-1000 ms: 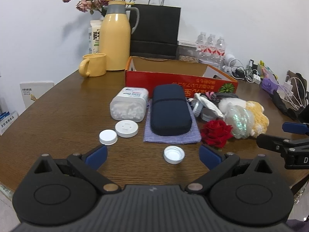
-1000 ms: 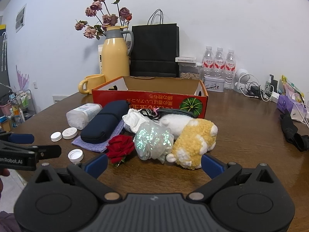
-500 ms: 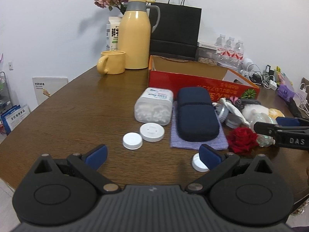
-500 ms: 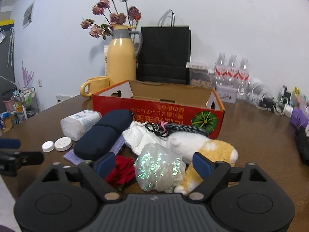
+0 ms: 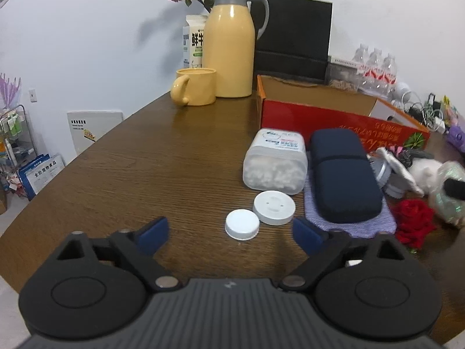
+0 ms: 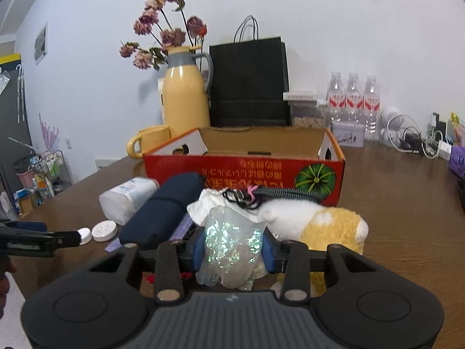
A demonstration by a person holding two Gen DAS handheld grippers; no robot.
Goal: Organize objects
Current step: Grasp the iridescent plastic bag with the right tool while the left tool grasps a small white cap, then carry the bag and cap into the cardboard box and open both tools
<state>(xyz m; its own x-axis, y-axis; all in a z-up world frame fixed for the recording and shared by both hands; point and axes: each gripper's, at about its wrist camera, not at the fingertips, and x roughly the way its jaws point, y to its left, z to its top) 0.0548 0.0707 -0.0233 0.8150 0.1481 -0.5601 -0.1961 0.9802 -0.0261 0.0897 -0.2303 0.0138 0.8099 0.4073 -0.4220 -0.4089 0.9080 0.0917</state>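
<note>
Right gripper (image 6: 234,247) closing on shimmery bag (image 6: 232,241) beside plush toy (image 6: 328,226), pads at its sides. Left gripper (image 5: 229,229) unclenched, narrowing around small white cap (image 5: 242,224) on bench (image 5: 130,174). Pickup step; next likely lift into red box (image 6: 247,168).

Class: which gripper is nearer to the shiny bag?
Right. The right gripper is closing around the shiny bag; the left gripper is off to its side, over the white caps.

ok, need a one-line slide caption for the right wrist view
Right gripper closing on the iridescent crinkled plastic bag, in front of the open red cardboard box on the brown wooden table.
</note>
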